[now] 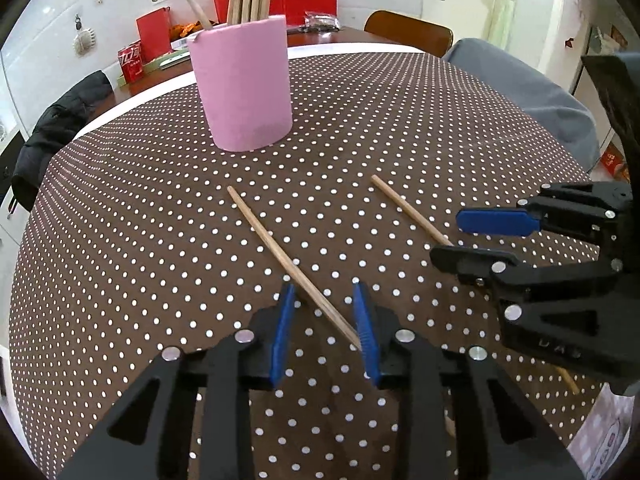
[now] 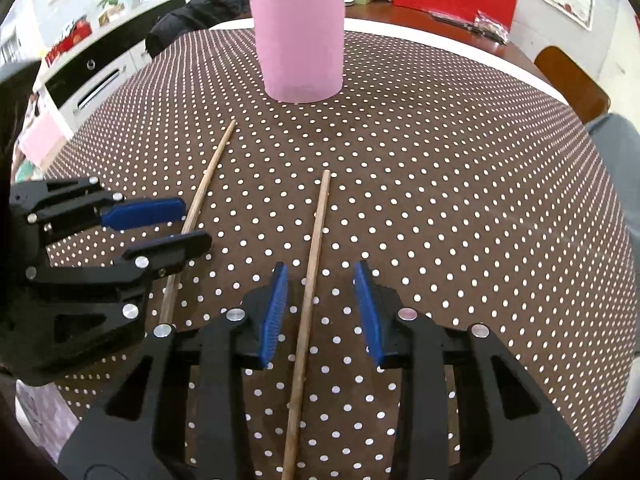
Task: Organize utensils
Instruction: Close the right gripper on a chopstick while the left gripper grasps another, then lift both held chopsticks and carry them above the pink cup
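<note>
left tongs (image 1: 324, 332) spread astride chopstick (image 1: 294, 266) | right tongs (image 2: 322, 312) spread likewise | dotted brown tablecloth (image 1: 160, 208) | pink holder (image 1: 244, 84)

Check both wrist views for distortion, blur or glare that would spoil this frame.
Left wrist view: strong fisheye bending of the dotted tablecloth, dark corner vignette, chopsticks sharp. Right wrist view: same barrel bend, pink holder crisp, slight blur at the far left edge. No glare in either.

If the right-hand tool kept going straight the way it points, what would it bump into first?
Probably the thin wooden chopstick lying between its open blue pads on the brown polka-dot tablecloth; the pink cylindrical holder stands farther on.
</note>
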Action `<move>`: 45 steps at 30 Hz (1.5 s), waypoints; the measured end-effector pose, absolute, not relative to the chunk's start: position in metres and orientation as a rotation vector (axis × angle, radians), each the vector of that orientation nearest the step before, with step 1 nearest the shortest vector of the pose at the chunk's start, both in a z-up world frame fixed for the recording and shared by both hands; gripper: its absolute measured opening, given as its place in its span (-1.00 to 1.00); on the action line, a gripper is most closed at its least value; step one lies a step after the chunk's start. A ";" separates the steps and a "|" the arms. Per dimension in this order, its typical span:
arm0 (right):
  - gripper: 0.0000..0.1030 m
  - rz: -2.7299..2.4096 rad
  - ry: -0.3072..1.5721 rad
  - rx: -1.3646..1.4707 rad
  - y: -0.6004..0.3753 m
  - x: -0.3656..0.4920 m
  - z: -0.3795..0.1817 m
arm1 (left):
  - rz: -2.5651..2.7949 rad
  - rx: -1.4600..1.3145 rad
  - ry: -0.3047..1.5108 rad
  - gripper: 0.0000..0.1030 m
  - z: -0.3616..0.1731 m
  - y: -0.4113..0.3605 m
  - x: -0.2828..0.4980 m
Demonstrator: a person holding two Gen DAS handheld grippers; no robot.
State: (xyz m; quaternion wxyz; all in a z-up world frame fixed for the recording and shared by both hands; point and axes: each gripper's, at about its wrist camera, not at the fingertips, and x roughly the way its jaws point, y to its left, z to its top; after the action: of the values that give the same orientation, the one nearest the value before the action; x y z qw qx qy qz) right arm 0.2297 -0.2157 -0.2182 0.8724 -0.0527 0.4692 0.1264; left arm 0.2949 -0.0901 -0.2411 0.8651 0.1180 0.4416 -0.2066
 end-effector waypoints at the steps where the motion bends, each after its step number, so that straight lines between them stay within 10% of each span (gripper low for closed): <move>1: -0.59 0.255 0.980 -0.120 -0.215 0.230 -0.218 | -0.432 0.247 0.925 -0.50 -0.241 -0.091 0.295; 7: -0.89 0.253 0.978 -0.110 -0.219 0.228 -0.218 | -0.492 0.167 0.942 -0.90 -0.239 -0.077 0.306; 20: -0.89 0.271 0.955 -0.037 -0.236 0.216 -0.212 | -0.444 0.281 0.934 -0.88 -0.240 -0.070 0.288; 24: -0.88 0.260 0.988 -0.056 -0.231 0.219 -0.217 | -0.397 0.404 0.926 0.11 -0.238 -0.081 0.293; 27: -0.88 0.255 0.994 -0.069 -0.227 0.222 -0.217 | -0.431 0.410 0.938 0.11 -0.239 -0.084 0.300; 29: -0.88 0.254 0.991 -0.083 -0.224 0.224 -0.217 | -0.491 0.359 0.962 -0.18 -0.238 -0.083 0.306; 31: -0.88 0.251 0.986 -0.090 -0.221 0.226 -0.217 | -0.518 0.352 0.959 -0.89 -0.237 -0.090 0.311; 45: -0.89 0.318 0.794 0.106 -0.252 0.211 -0.177 | -0.447 0.097 0.744 -0.90 -0.194 -0.049 0.290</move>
State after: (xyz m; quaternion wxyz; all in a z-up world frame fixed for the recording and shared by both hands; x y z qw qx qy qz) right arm 0.2105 -0.2518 -0.1774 0.9086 0.0514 0.3850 0.1540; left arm 0.2904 -0.0492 -0.1935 0.9061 0.0469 0.3603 -0.2165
